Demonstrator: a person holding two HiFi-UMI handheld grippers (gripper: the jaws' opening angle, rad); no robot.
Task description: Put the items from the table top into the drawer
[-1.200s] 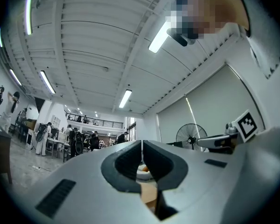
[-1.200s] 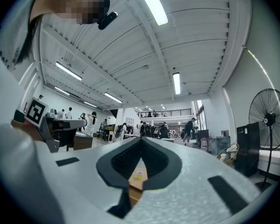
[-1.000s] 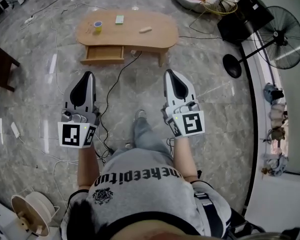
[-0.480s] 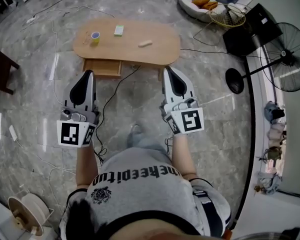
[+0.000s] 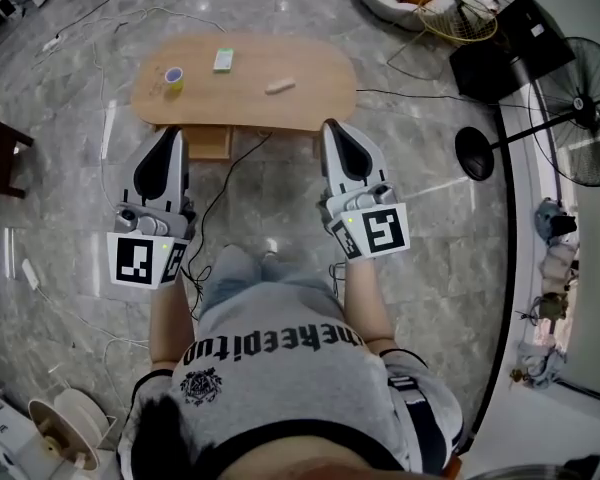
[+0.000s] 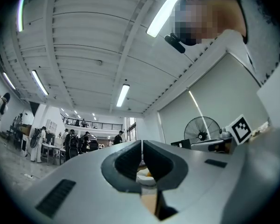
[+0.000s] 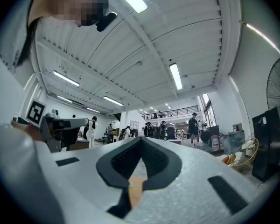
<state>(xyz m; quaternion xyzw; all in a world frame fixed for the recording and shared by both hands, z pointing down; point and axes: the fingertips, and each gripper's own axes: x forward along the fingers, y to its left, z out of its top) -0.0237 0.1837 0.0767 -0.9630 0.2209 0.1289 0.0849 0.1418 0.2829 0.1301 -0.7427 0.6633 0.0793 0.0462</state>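
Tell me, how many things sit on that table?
3: a cup near the left end, a pale green box right of it, a beige piece near the middle. None seems hidden.

I count three items on the one light wooden oval bench (image 5: pixel 310 68): one small yellow cup (image 5: pixel 174 78), one pale green flat box (image 5: pixel 223 60) and one beige oblong piece (image 5: pixel 278 87). One open wooden drawer (image 5: pixel 208 144). One black standing fan (image 5: pixel 475 154).
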